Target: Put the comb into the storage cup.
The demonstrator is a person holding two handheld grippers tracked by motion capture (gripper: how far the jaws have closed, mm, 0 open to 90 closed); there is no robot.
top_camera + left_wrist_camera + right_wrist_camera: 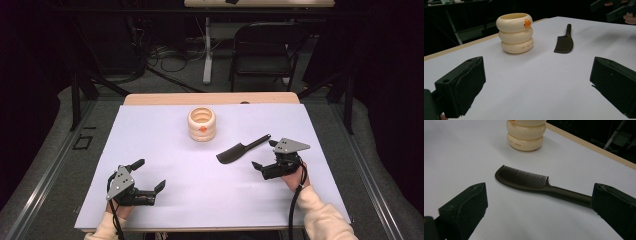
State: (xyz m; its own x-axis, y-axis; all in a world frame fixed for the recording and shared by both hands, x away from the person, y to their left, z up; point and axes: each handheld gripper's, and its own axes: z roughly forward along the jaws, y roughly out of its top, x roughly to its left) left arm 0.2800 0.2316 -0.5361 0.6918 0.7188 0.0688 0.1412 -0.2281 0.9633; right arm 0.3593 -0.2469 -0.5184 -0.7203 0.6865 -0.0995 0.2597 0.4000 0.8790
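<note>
High view: black comb (242,149) seen flat on white tabletop (165,150), right of centre, near side of cream ringed holder (201,123). Right claw (264,155) held just beside comb, jaws apart. Left claw (148,175) at near left, jaws apart, nothing held.

Left gripper view: holder (515,33) upright, comb (564,42) to its right, apart.

Right gripper view: comb (534,182) between spread jaws, handle end by right jaw; contact cannot be told.
</note>
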